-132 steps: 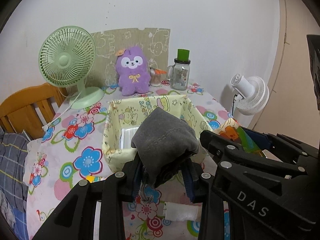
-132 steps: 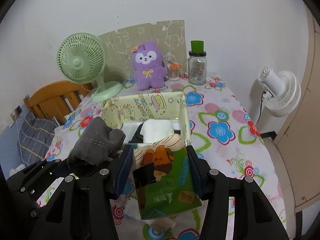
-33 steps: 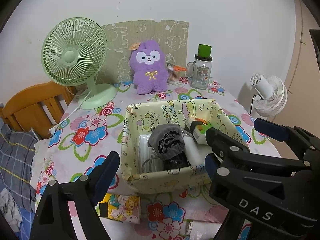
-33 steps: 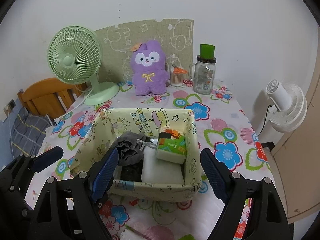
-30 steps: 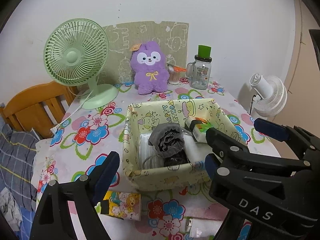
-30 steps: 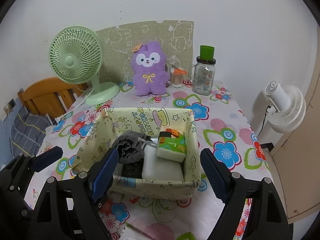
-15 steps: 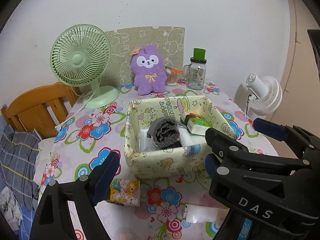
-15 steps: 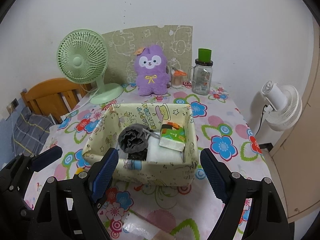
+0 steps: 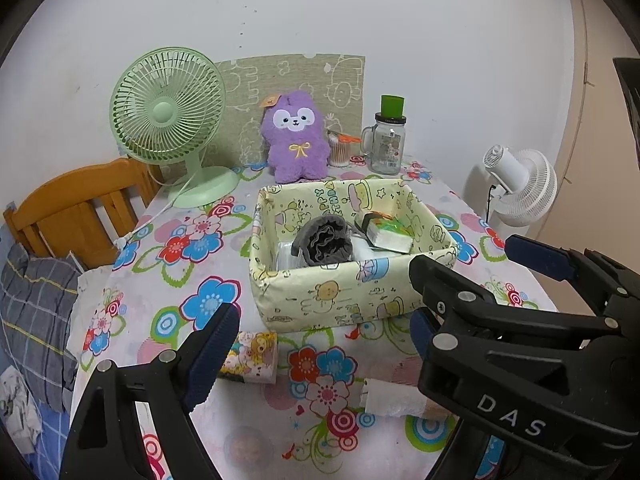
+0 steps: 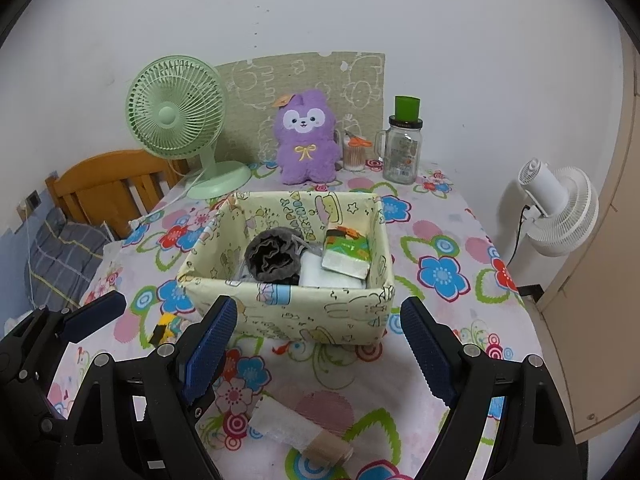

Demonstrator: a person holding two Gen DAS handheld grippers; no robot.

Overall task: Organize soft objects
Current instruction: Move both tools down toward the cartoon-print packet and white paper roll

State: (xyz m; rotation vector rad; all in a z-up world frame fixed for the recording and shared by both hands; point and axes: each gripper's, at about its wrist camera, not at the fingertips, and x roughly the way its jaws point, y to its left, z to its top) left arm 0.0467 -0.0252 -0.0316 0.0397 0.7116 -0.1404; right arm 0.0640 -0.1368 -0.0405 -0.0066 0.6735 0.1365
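A yellow cartoon-print fabric box (image 9: 336, 300) (image 10: 304, 316) stands mid-table. Inside lie a rolled grey cloth (image 9: 325, 240) (image 10: 274, 256), a green tissue pack (image 9: 390, 232) (image 10: 346, 254) and a white pack (image 10: 326, 276). On the table in front lie a small cartoon tissue pack (image 9: 250, 357), partly hidden in the right wrist view (image 10: 163, 330), and a white wrapped roll (image 9: 394, 400) (image 10: 298, 430). My left gripper (image 9: 320, 344) is open and empty, near the box's front. My right gripper (image 10: 320, 344) is open and empty, just before the box.
A green desk fan (image 9: 168, 120) (image 10: 178, 116), a purple plush (image 9: 294, 136) (image 10: 306, 136), a swab pot (image 10: 354, 156) and a glass jar (image 9: 386, 142) (image 10: 402, 148) line the back wall. A white fan (image 10: 560, 208) stands right; a wooden chair (image 9: 76, 208) left.
Both grippers have let go of the grey cloth and green tissue pack, which now lie in the box. Both have pulled back from the box, showing more table in front.
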